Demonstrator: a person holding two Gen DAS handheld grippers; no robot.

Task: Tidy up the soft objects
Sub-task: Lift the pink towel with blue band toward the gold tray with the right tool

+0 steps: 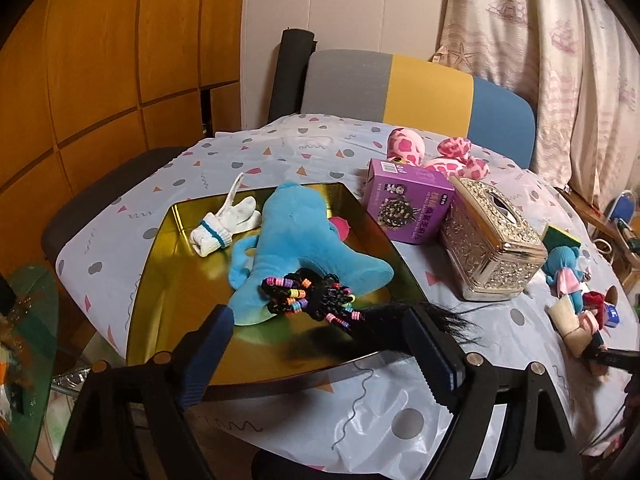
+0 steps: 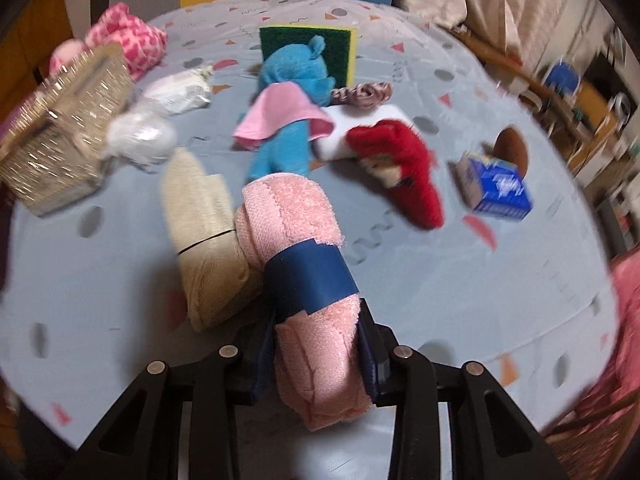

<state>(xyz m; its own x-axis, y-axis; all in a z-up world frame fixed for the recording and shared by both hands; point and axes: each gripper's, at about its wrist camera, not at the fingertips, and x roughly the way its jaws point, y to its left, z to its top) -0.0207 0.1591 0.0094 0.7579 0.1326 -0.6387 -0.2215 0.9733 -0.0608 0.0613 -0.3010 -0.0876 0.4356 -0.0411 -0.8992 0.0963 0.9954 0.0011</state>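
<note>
The likeliest slip is at the right gripper [image 2: 320, 320]: its jaws are clamped across a rolled pink towel [image 2: 296, 240], and the roll is thick and springy, bulging on both sides of the pads. A quick swing toward the tray could let the roll squirm out or unfurl, since nothing but the pinch holds it. Just ahead and to the left of that gripper a beige rolled cloth [image 2: 204, 236] lies touching the pink roll; lifting carelessly could drag it along. The right view is blurred, so finer detail of the grip is hard to judge.

The left gripper [image 1: 320, 340] stands wide open with nothing pressed between its pads. Directly ahead of it, a black wig piece with coloured hair ties [image 1: 316, 300] lies in the gold tray [image 1: 176, 280], its loose strands trailing over the near rim and brushing the right-hand finger [image 1: 432, 344]. Those strands could snag as the gripper moves off and pull the piece back out.

Further ahead in the tray lie a blue plush toy [image 1: 296, 236] and a white sock [image 1: 224, 228]. The pink towel looks soft, looped and tightly rolled.
</note>
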